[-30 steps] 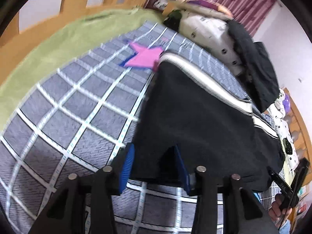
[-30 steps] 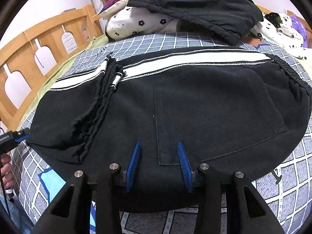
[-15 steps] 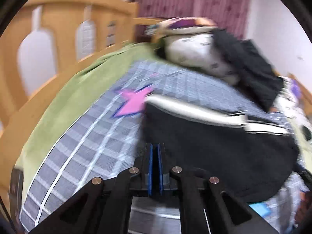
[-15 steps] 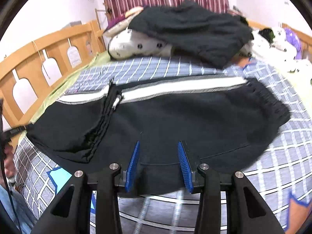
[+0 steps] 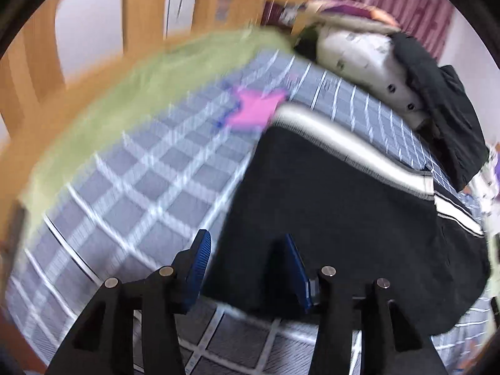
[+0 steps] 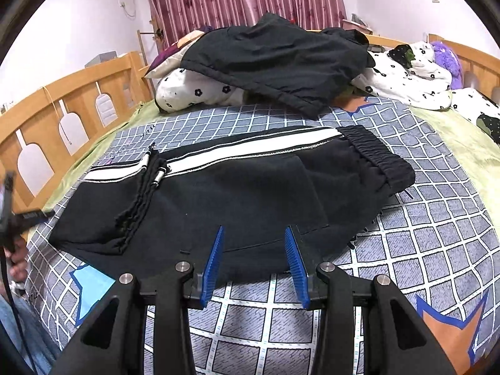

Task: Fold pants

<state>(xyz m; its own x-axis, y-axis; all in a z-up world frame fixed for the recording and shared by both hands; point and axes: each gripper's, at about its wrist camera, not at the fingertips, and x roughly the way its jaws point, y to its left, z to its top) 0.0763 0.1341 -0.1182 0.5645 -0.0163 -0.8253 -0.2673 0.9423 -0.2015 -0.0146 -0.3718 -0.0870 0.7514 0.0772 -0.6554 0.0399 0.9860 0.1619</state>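
Black pants with a white side stripe lie folded flat on the checked bed cover, with the elastic waistband at the right and the drawstrings on top at the left. My right gripper hovers open above the near edge, nothing between its blue pads. In the blurred left wrist view the pants fill the right half. My left gripper is over their near left corner with its jaws opening. The fabric lies flat under the gap and the pads do not press on it.
Another black garment is heaped on flowered pillows at the head of the bed. White flowered bedding lies at the far right. A wooden bed rail runs along the left side, beside a green sheet. A hand shows at the left edge.
My left gripper shut, swung up toward the rail, then came back over the pants' corner and opened. My right gripper drew back and rose, still open; the pants lie farther off.
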